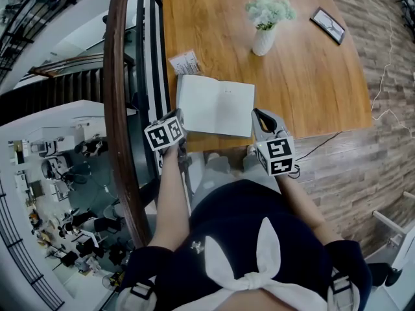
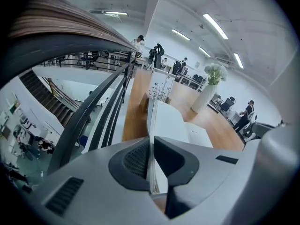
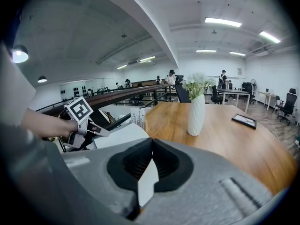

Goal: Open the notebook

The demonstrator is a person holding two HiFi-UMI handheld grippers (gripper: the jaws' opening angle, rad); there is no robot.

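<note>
The notebook [image 1: 216,105] lies open on the wooden bench [image 1: 311,76], its blank white pages facing up, at the bench's near edge in the middle of the head view. The left hand-held gripper [image 1: 178,116] is at the notebook's lower left corner; in the left gripper view its jaws are closed on a thin stack of the left-hand pages. The right hand-held gripper [image 1: 258,116] is at the lower right corner, and in the right gripper view its jaws are pinched together on a white sheet of the right-hand side. Just above the notebook's upper left corner lies a small printed packet [image 1: 185,63]. Farther up the bench stands a white vase [image 1: 263,42] of pale flowers, and a dark-framed flat item [image 1: 327,26] lies at the upper right. A dark curved railing [image 1: 120,109] runs down the left of the bench.
</note>
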